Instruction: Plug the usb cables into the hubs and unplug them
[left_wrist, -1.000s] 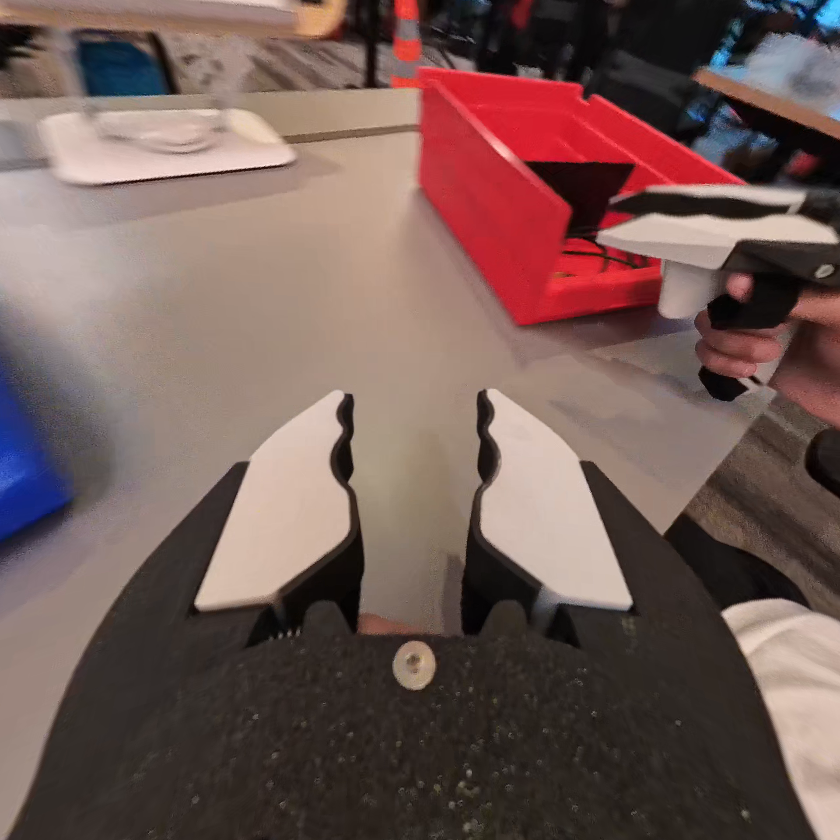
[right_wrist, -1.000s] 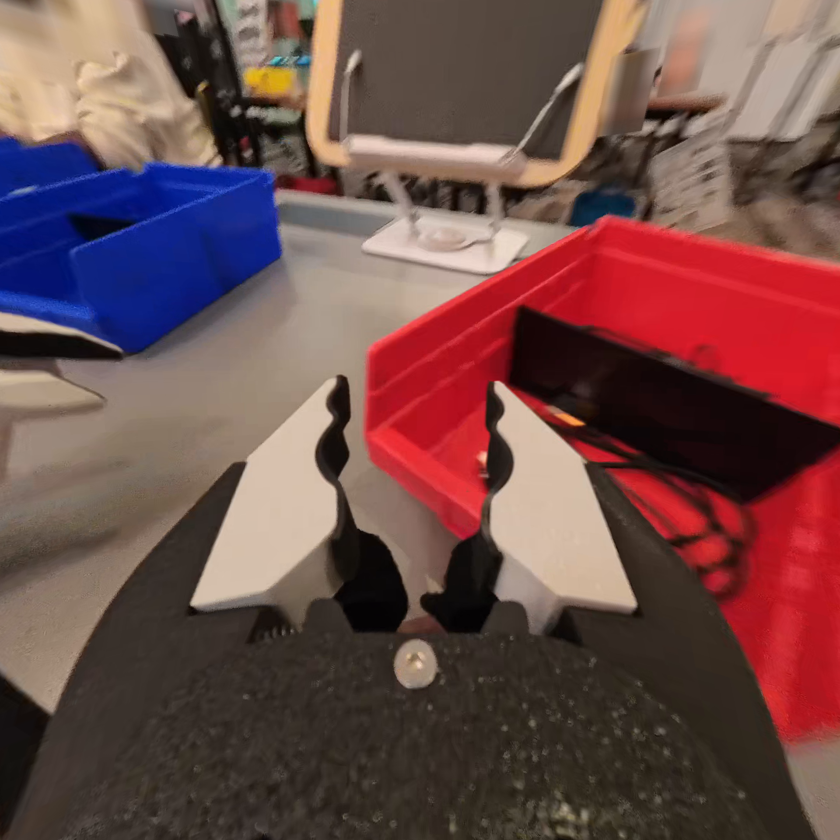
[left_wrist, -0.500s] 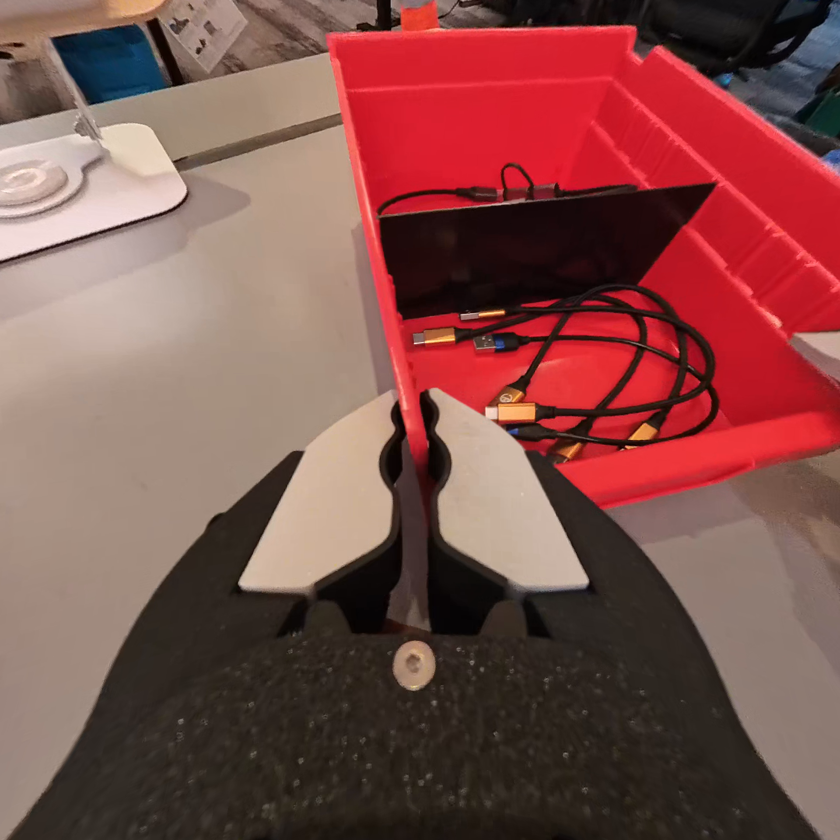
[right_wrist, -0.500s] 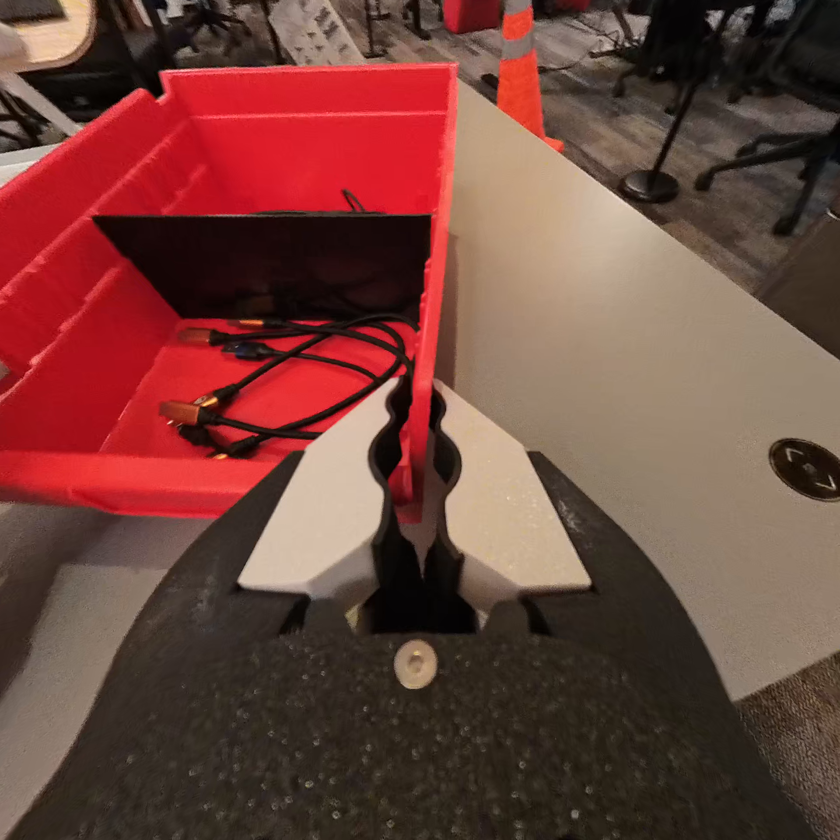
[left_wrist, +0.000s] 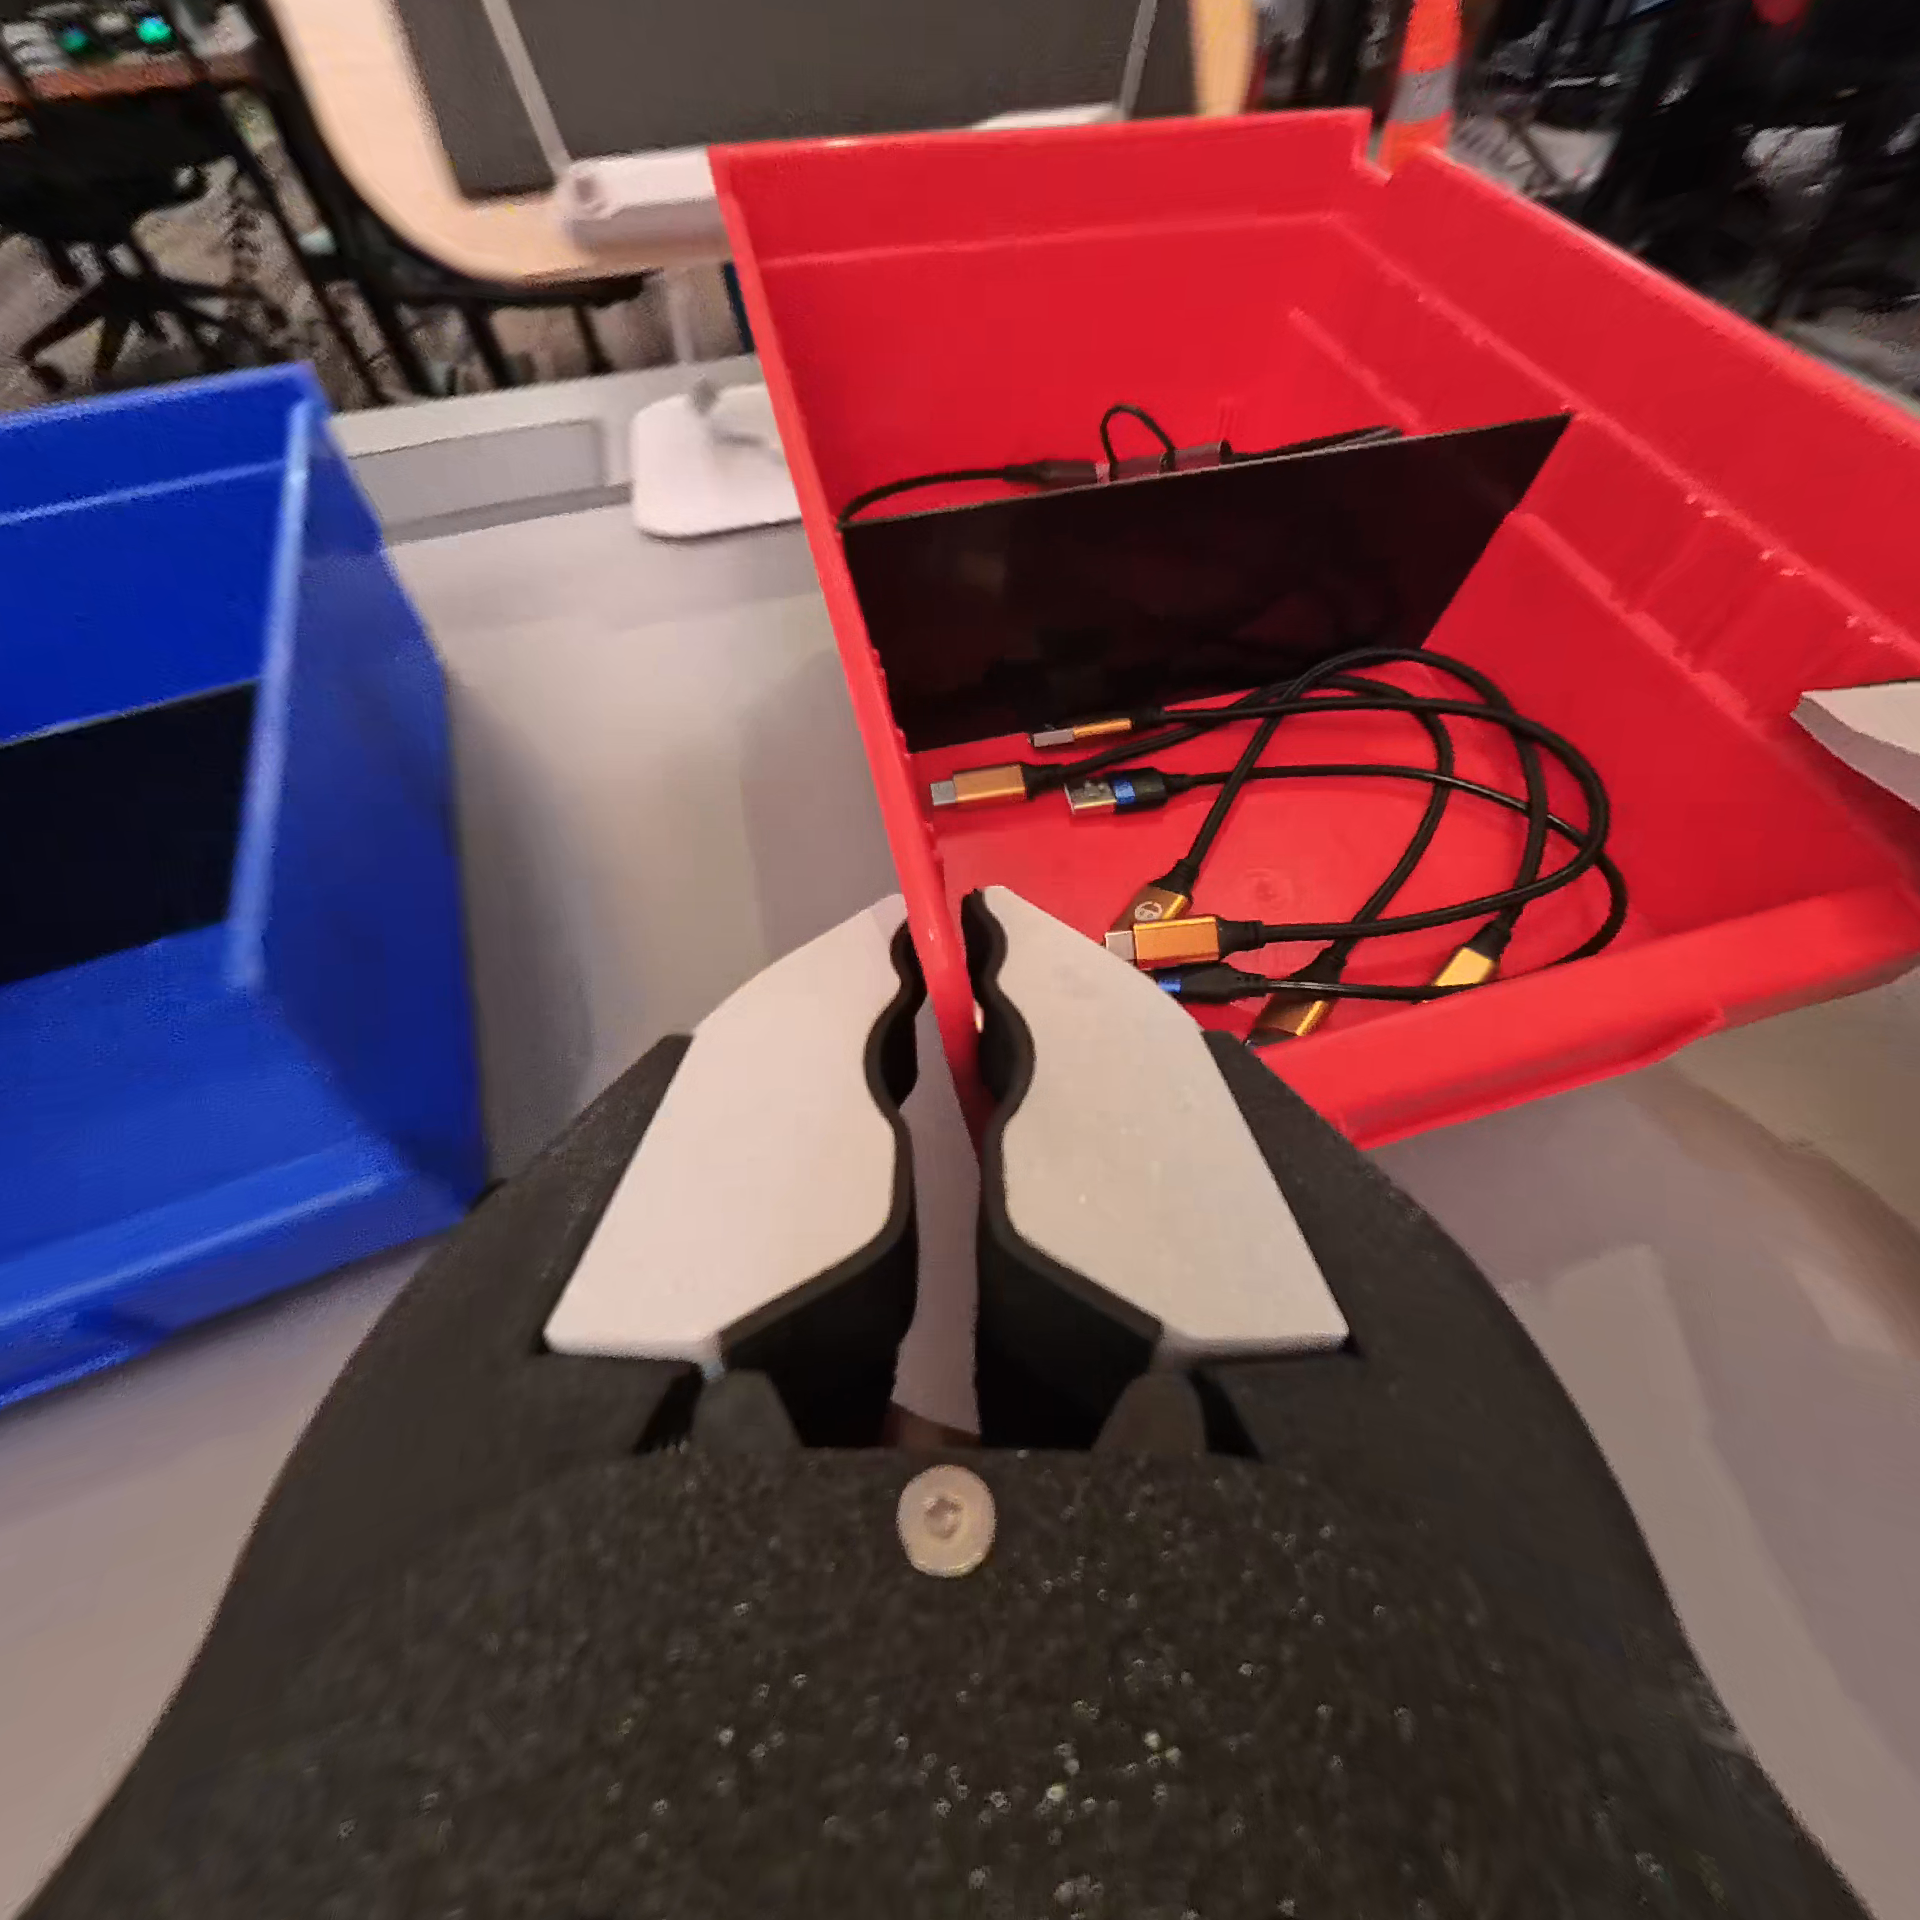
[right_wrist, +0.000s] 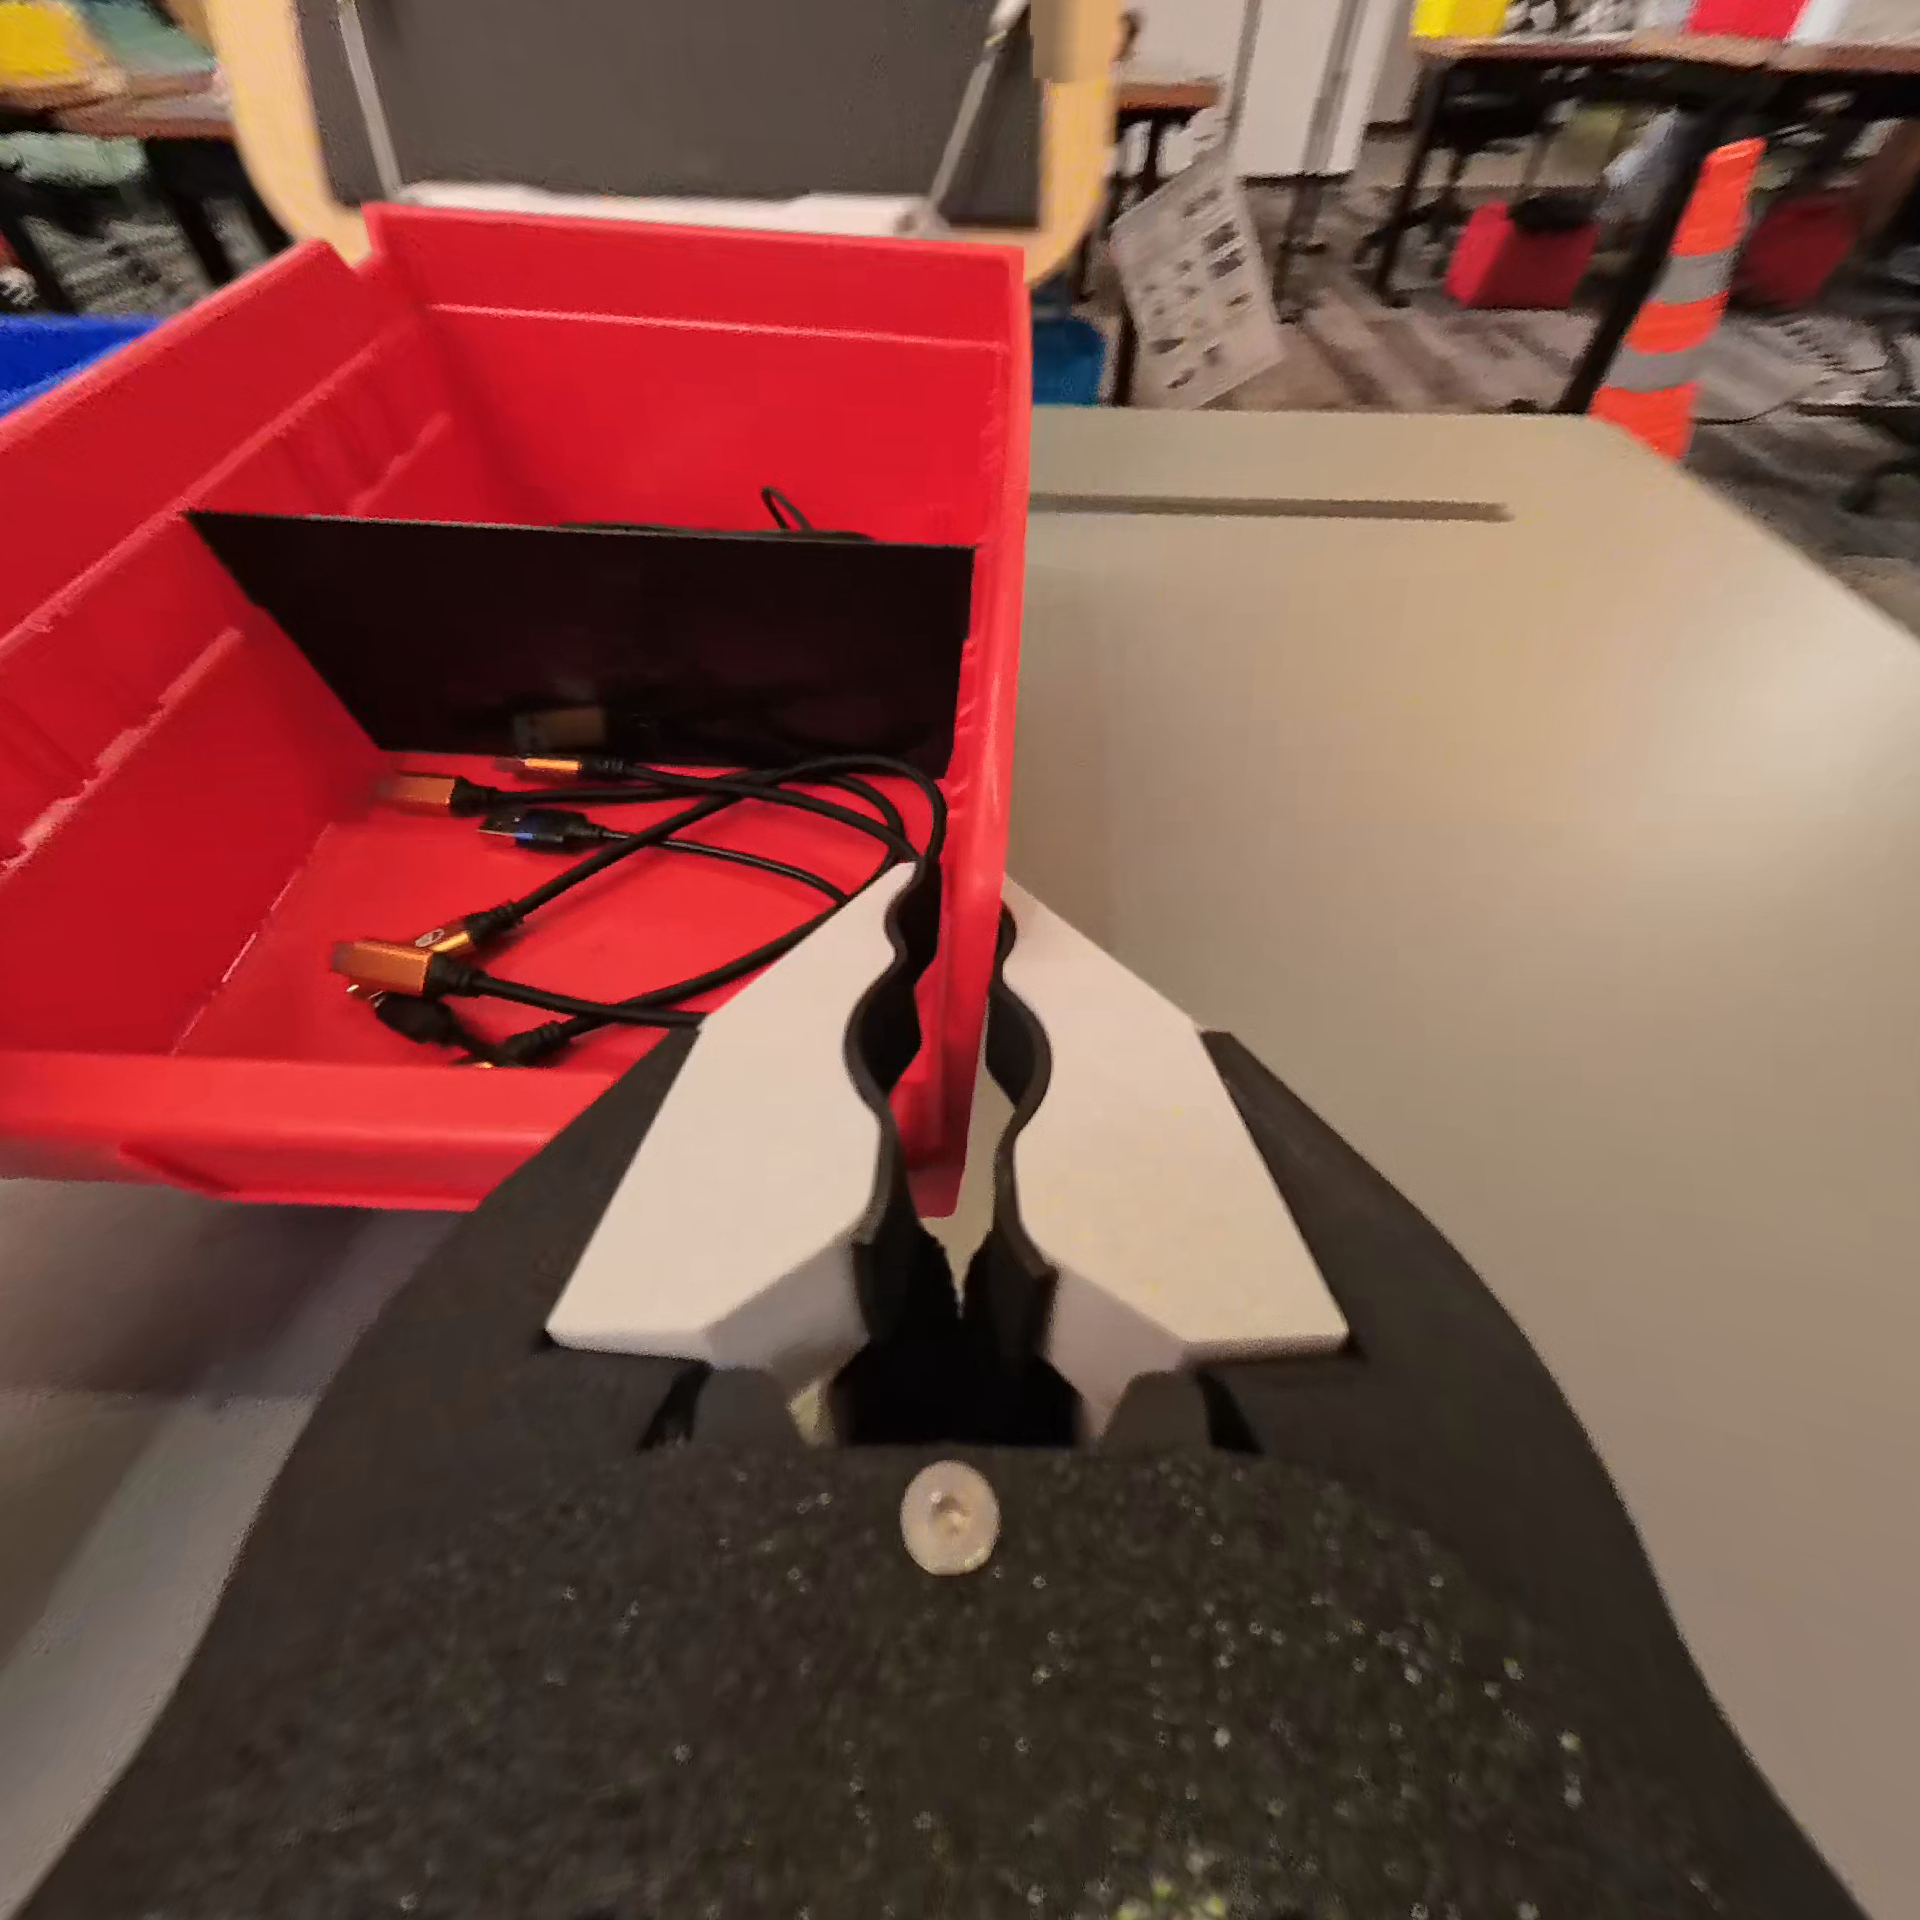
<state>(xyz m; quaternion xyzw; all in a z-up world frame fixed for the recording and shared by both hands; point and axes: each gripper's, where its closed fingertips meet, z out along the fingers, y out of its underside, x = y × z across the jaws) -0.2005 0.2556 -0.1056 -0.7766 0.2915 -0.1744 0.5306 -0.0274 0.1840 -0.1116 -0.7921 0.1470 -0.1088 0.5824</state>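
Red bin (left_wrist: 1351, 260) sits on the grey bench (right_wrist: 1455, 779), w/ black cables (left_wrist: 1455, 790) w/ orange plugs piled in front of a black divider (left_wrist: 1143, 582). Left hand-held gripper (left_wrist: 940, 920) is clamped on the bin's left wall, right hand-held gripper (right_wrist: 961, 899) clamped on its right wall. Blue bin (left_wrist: 312, 831) just beside, on the left.
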